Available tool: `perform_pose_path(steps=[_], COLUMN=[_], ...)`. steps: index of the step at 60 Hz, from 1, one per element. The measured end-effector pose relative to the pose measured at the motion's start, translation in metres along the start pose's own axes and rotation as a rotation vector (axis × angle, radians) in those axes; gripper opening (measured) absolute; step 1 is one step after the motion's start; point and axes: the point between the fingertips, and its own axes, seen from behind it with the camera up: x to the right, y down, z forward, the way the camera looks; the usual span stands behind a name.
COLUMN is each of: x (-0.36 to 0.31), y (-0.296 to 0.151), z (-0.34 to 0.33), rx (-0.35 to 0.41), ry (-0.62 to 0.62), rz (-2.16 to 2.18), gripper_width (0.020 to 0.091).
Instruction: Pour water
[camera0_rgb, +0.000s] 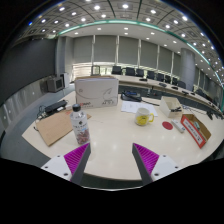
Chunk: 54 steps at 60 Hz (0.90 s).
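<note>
A clear plastic bottle (79, 125) with a dark cap and a red label stands upright on the pale table (115, 135), beyond and slightly left of my fingers. A yellow cup (143, 118) sits farther off, right of centre. My gripper (111, 160) is open, its magenta pads (77, 157) spread wide over bare tabletop with nothing between them. The bottle is well ahead of the left finger, not touched.
A white box (96, 93) stands behind the bottle. A brown cardboard sheet (54, 126) lies to its left. A red disc (168, 126), a small carton (172, 108) and a red-printed box (195, 129) lie to the right. Office desks and chairs fill the room behind.
</note>
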Motion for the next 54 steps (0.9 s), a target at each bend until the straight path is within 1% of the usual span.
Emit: perform_pose_path(steps=[6,13,22,27,30,32,37,40,45,51,54], x=[-0.058,-0.101,-0.129,-0.130,-0.128,-0.129,-0.133,-0.132,-0.133,-0.132,-0.131], y=[0.004,-0.003,-0.022,-0.029,-0.034,-0.034,-0.032,-0.032,-0.035,-0.036,-0.038], z=[0.026,0.066,0.122,0.149,0.165,0.170,0.185,0.192,0.194,0.195,0.194], rx=[0.016,0.065,0.132,0.154,0.169,0.174,0.172,0.176,0.191,0.186,0.183], ry=[-0.047,-0.061,-0.044,-0.014,0.002,0.000,-0.009,0.003,0.004,-0.003,-0.001], rz=[0.008,-0.007,0.000,0.018,0.035,0.047,0.048,0.041,0.029,0.026,0.019], gripper_width=[0.0861,0.0860,0.0860,0.0860,0.0843,0.0809,0.0694,0.0575,0.0536,0.0437,0.0408])
